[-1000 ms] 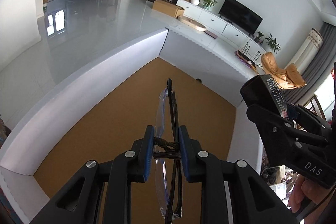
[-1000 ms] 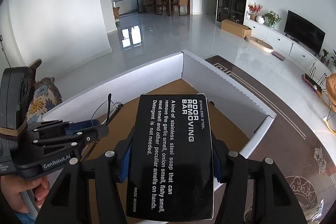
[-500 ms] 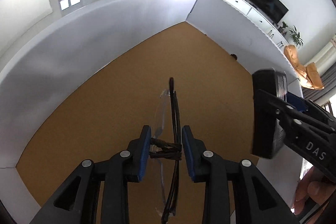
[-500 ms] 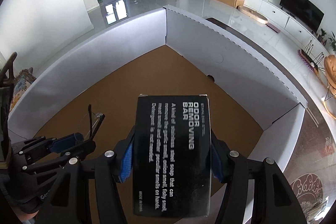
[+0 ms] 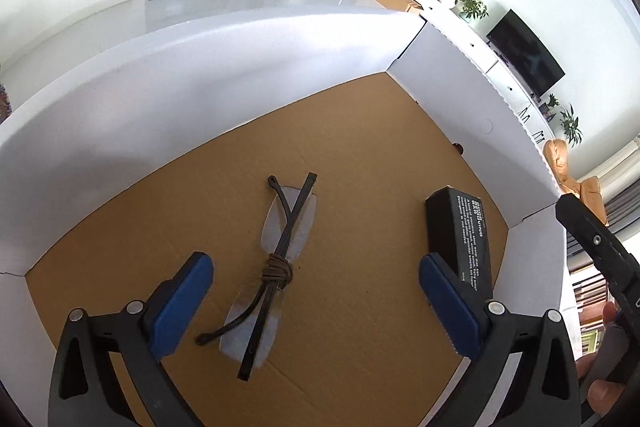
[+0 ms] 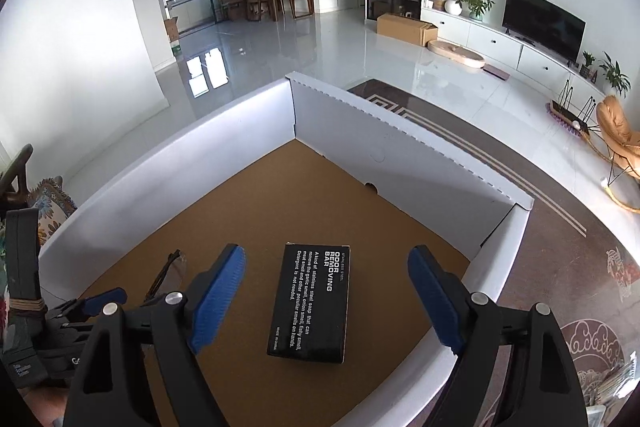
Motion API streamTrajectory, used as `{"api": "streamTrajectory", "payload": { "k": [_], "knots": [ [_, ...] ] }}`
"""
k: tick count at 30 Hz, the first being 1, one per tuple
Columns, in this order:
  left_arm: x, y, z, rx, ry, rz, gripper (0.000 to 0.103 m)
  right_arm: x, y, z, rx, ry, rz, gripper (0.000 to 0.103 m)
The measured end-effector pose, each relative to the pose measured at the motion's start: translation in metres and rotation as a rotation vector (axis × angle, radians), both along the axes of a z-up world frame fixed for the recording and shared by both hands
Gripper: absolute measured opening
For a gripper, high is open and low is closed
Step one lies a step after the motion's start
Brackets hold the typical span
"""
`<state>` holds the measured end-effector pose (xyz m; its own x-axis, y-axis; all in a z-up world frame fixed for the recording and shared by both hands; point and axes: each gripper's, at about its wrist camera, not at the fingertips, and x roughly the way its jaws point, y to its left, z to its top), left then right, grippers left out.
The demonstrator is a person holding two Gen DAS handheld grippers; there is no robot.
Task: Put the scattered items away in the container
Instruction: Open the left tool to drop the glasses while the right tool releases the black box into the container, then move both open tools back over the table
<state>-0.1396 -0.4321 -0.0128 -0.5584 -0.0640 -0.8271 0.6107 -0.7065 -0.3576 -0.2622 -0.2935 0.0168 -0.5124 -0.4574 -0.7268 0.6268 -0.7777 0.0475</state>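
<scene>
Lying flat on the brown cardboard floor of the white-walled box (image 5: pixel 168 131), the folded glasses (image 5: pixel 272 267) sit between the blue pads of the left gripper (image 5: pixel 316 301), whose jaws are opening wide and touch nothing. The left wrist view gives the detail: clear lenses, dark temple arms crossed over them, and a brownish cord knotted round the middle. To the right in that view, the black soap carton (image 5: pixel 464 239) rests near the box's right-hand wall, well apart from the glasses, and the dark body of the right gripper with a few fingertips (image 5: pixel 600 393) of the person's hand crosses the far right edge.

The right wrist view shows what the other cannot. At its left edge the left gripper (image 6: pixel 96 301) appears from the side, with only a sliver of the glasses (image 6: pixel 168 269) beyond it, too foreshortened to make out much more than a dark arm and a lens edge. In the centre, the carton (image 6: pixel 310 303) lies face up on the box floor, its white print reading "ODOR REMOVING BAR". The right gripper (image 6: pixel 324 301) has its jaws opening, the carton lying below and between the pads but clear of both. Further right, the box wall (image 6: pixel 400 147) shows a serrated upper edge, with a patterned dark rug (image 6: pixel 560 227) beyond it.
</scene>
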Motion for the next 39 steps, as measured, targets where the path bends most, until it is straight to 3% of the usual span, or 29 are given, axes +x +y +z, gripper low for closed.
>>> {"api": "streamTrajectory", "payload": {
  "k": [4,9,12,15,18,23,26,29,34,39],
  "knots": [
    [0.012,0.008,0.02,-0.023,0.065,-0.018,0.103,0.02,0.027,0.024,-0.056,0.048,-0.002,0.084],
    [0.03,-0.01,0.048,0.05,0.149,-0.104,0.103,0.041,0.067,0.054,-0.063,0.101,-0.006,0.084],
    [0.051,-0.025,0.077,0.043,0.188,-0.12,0.103,0.054,0.099,0.07,-0.109,0.104,-0.025,0.084],
    [0.078,-0.026,0.106,0.024,0.254,-0.116,0.103,0.075,0.135,0.068,-0.154,0.069,-0.034,0.084],
    [0.095,0.005,0.128,-0.023,0.281,-0.145,0.103,0.107,0.176,0.049,-0.173,0.05,-0.043,0.084],
    [0.111,0.133,0.148,-0.073,0.362,-0.408,0.103,0.179,0.252,0.003,-0.071,0.117,-0.051,0.084],
    [0.118,0.223,0.129,-0.038,0.372,-0.575,0.103,0.216,0.303,-0.024,0.019,0.128,-0.085,0.084],
    [0.127,0.297,0.088,-0.011,0.331,-0.694,0.103,0.247,0.362,-0.04,0.067,0.139,-0.156,0.084],
    [0.126,0.379,0.003,-0.115,0.13,-0.896,0.103,0.281,0.444,-0.052,0.116,0.124,-0.309,0.084],
    [0.134,0.408,-0.033,-0.234,0.071,-0.964,0.103,0.291,0.488,-0.071,0.132,0.066,-0.406,0.084]
  ]
}}
